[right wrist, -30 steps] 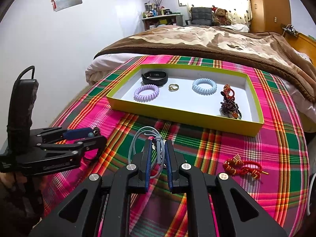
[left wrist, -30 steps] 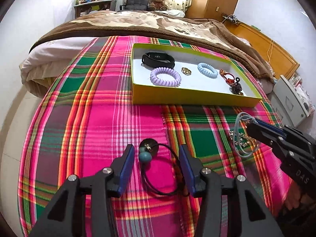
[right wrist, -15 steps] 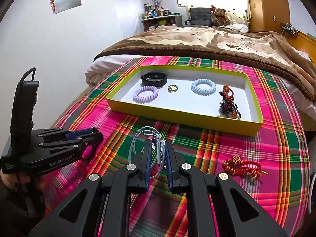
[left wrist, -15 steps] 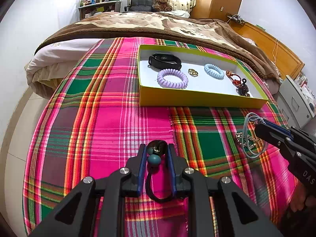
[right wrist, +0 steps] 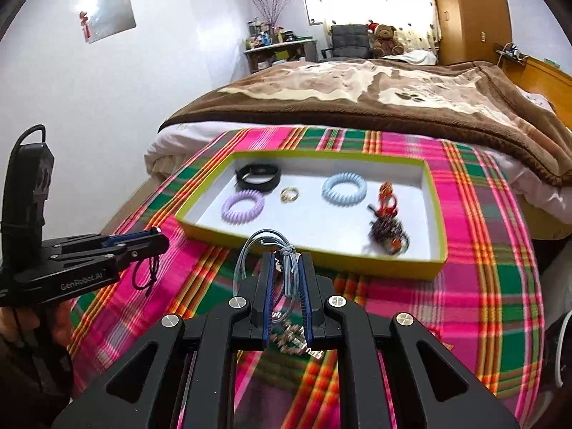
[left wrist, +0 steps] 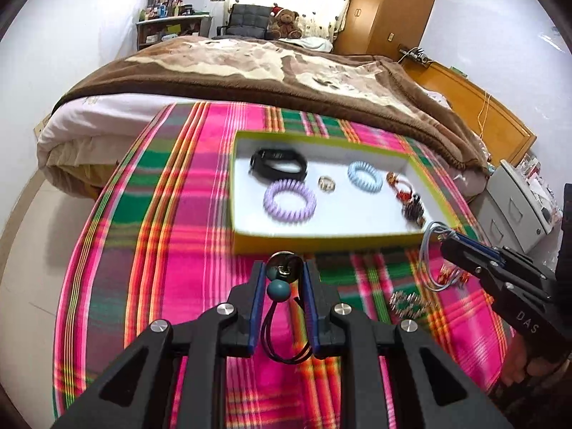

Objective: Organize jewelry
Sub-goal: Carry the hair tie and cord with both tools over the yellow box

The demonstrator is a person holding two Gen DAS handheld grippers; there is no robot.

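Note:
My left gripper (left wrist: 284, 275) is shut on a black cord necklace with a teal bead (left wrist: 278, 290) and holds it above the plaid cloth, just before the yellow-green tray (left wrist: 321, 241). My right gripper (right wrist: 286, 268) is shut on a pale blue cord necklace (right wrist: 250, 250), lifted near the tray's front wall (right wrist: 314, 254). The tray holds a black band (right wrist: 258, 176), a purple coil tie (right wrist: 243, 207), a gold ring (right wrist: 289, 193), a blue coil tie (right wrist: 344, 188) and a red and dark beaded piece (right wrist: 386, 214).
A silver chain bracelet (left wrist: 407, 304) lies on the plaid cloth (left wrist: 171, 250) right of my left gripper. A brown blanket (right wrist: 357, 96) covers the bed behind the tray. A grey drawer unit (left wrist: 518, 207) stands at the right.
My left gripper shut on the black cord necklace, lifted it and moved toward the tray. My right gripper, holding the blue cord, also rose and moved closer to the tray.

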